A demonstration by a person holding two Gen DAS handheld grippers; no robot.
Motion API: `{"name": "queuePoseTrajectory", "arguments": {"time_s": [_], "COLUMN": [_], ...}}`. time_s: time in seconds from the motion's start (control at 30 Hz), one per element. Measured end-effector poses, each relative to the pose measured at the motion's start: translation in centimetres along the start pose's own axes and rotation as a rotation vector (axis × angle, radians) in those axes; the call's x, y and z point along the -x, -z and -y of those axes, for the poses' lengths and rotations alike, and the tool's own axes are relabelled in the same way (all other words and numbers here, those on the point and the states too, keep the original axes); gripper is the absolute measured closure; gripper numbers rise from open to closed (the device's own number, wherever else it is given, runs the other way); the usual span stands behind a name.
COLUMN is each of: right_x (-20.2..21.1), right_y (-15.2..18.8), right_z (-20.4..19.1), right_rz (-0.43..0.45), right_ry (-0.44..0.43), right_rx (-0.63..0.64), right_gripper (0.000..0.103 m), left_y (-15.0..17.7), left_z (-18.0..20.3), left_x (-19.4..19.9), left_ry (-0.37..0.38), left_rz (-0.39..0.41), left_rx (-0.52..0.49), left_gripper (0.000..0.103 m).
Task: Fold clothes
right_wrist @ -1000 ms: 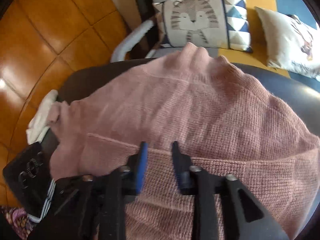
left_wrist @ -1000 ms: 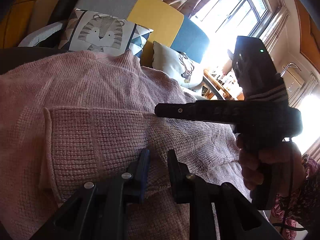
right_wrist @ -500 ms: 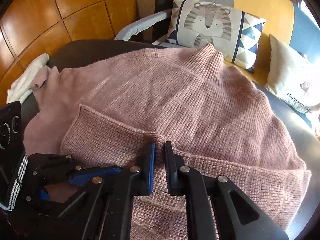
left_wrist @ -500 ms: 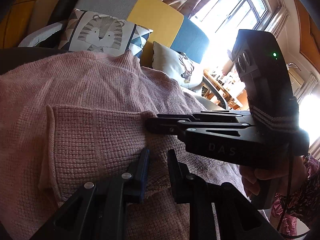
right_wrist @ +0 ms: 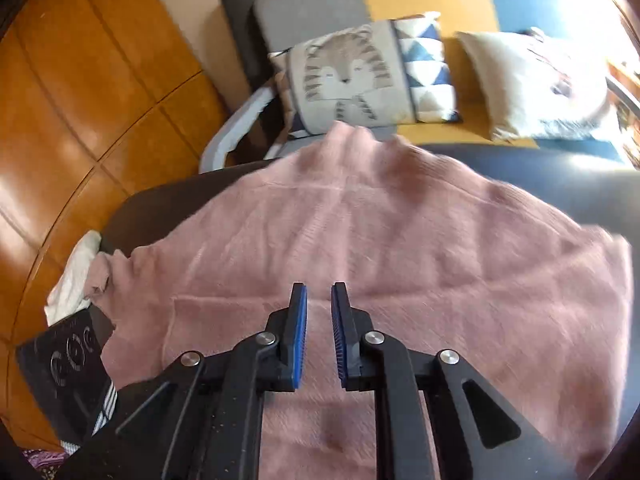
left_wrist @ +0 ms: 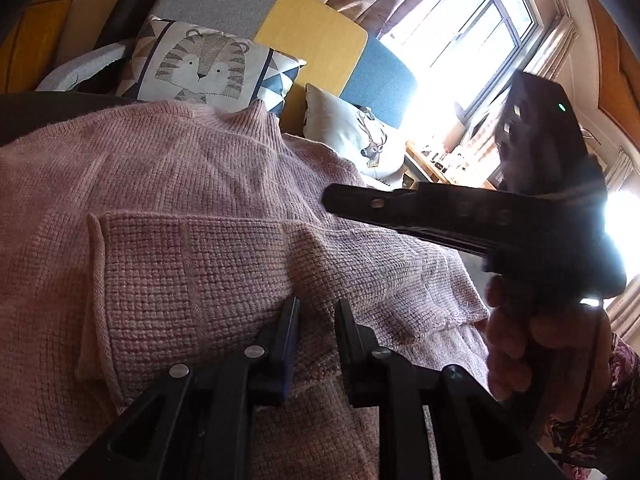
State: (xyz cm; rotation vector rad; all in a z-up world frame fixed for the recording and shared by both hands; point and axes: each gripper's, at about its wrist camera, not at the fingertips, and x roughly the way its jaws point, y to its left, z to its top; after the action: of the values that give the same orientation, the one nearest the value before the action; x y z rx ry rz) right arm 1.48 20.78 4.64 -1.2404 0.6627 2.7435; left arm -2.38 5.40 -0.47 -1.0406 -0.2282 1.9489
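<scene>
Pink knit sweater (right_wrist: 400,248) spread over the dark surface (right_wrist: 540,168), filling mid-frame; left gripper (left_wrist: 314,332) clenched on its folded hem at bottom centre, right gripper (right_wrist: 319,320) hovering above the knit, jaws opening, nothing between them

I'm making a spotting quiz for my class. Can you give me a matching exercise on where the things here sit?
1 sweater
2 tiger cushion
3 deer cushion
4 white cloth

A nearest the window
B by the sleeve cuff
C spread on the table
D beside the armrest

Pairs: 1-C, 2-D, 3-A, 4-B
</scene>
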Motion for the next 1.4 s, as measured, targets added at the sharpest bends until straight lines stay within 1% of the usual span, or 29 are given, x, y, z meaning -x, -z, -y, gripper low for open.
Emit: {"name": "queuePoseTrajectory", "arguments": {"time_s": [0.1, 0.2, 0.27, 0.33, 0.4, 0.47, 0.53, 0.57, 0.6, 0.67, 0.73, 0.77, 0.8, 0.87, 0.97, 1.03, 1.07, 1.1, 1.2, 1.27, 1.3, 1.33, 1.4], "right_x": [1.3, 1.9, 2.4, 2.9, 3.5, 4.1, 4.8, 5.3, 6.0, 7.9, 9.5, 10.1, 10.4, 10.7, 10.3, 9.2, 8.7, 8.4, 8.8, 9.4, 10.0, 10.6, 12.1], "right_y": [2.2, 4.2, 4.9, 5.6, 6.1, 6.6, 6.6, 6.6, 6.6, 6.9, 7.4, 7.6, 7.8, 8.0, 7.9, 7.7, 7.6, 7.7, 7.7, 7.9, 8.2, 8.5, 9.6], "right_z": [1.6, 2.8, 3.6, 4.0, 5.4, 7.0, 8.0, 8.1, 8.1, 8.4, 9.5, 10.4, 11.3, 12.5, 13.2, 13.4, 13.5, 14.0, 15.3, 15.9, 16.1, 16.2, 16.4], "right_rz": [-0.024, -0.035, -0.014, -0.002, 0.021, 0.052, 0.067, 0.077, 0.097, 0.156, 0.178, 0.183, 0.187, 0.179, 0.177, 0.129, 0.105, 0.091, 0.107, 0.119, 0.135, 0.152, 0.197], "right_ry": [0.066, 0.134, 0.162, 0.231, 0.247, 0.238, 0.183, 0.161, 0.154, 0.182, 0.257, 0.271, 0.265, 0.271, 0.264, 0.297, 0.312, 0.321, 0.320, 0.285, 0.256, 0.230, 0.179], "right_rx": [-0.019, 0.002, 0.032, 0.074, 0.047, -0.017, -0.085, -0.101, -0.105, -0.110, -0.159, -0.195, -0.228, -0.247, -0.223, -0.203, -0.197, -0.206, -0.260, -0.298, -0.324, -0.351, -0.415], "right_gripper": [0.089, 0.089, 0.089, 0.091, 0.094, 0.094, 0.093, 0.089, 0.089, 0.089, 0.088, 0.088, 0.088, 0.088, 0.088, 0.089, 0.093, 0.094, 0.098, 0.098, 0.098, 0.094, 0.094], "left_y": [-0.1, -0.1, -0.2, -0.2, -0.3, -0.3, -0.3, -0.3, -0.3, -0.3, -0.3, -0.3, -0.3, -0.2, -0.2, -0.2, -0.2, -0.2, -0.2, -0.2, -0.2, -0.2, -0.2], "left_z": [0.0, 0.0, 0.0, 0.1, 0.1, 0.1, 0.2, 0.2, 0.2, 0.1, 0.1, 0.1, 0.1, 0.2, 0.4, 0.5, 0.6, 0.7, 0.7, 0.6, 0.6, 0.5, 0.4], "left_x": [0.0, -0.1, -0.1, -0.2, -0.2, -0.2, -0.2, -0.2, -0.2, -0.2, -0.2, -0.2, -0.2, -0.2, -0.2, -0.2, -0.2, -0.2, -0.2, -0.2, -0.2, -0.2, -0.2], "left_ry": [0.001, 0.000, -0.001, -0.002, -0.004, -0.005, -0.007, -0.009, -0.010, -0.010, -0.010, -0.011, -0.012, -0.015, -0.024, -0.032, -0.038, -0.043, -0.045, -0.042, -0.042, -0.042, -0.036], "left_rz": [-0.001, -0.002, -0.004, -0.006, -0.008, -0.010, -0.011, -0.012, -0.012, -0.013, -0.012, -0.012, -0.012, -0.011, -0.010, -0.010, -0.010, -0.011, -0.012, -0.013, -0.013, -0.014, -0.014], "left_rx": [0.003, 0.004, 0.006, 0.006, 0.007, 0.006, 0.004, 0.003, 0.002, 0.004, 0.004, 0.003, 0.002, -0.001, -0.009, -0.016, -0.021, -0.026, -0.026, -0.023, -0.023, -0.024, -0.020], "left_gripper": [0.084, 0.084, 0.084, 0.084, 0.084, 0.084, 0.084, 0.084, 0.084, 0.084, 0.084, 0.084, 0.084, 0.084, 0.084, 0.084, 0.084, 0.084, 0.084, 0.084, 0.084, 0.084, 0.084]}}
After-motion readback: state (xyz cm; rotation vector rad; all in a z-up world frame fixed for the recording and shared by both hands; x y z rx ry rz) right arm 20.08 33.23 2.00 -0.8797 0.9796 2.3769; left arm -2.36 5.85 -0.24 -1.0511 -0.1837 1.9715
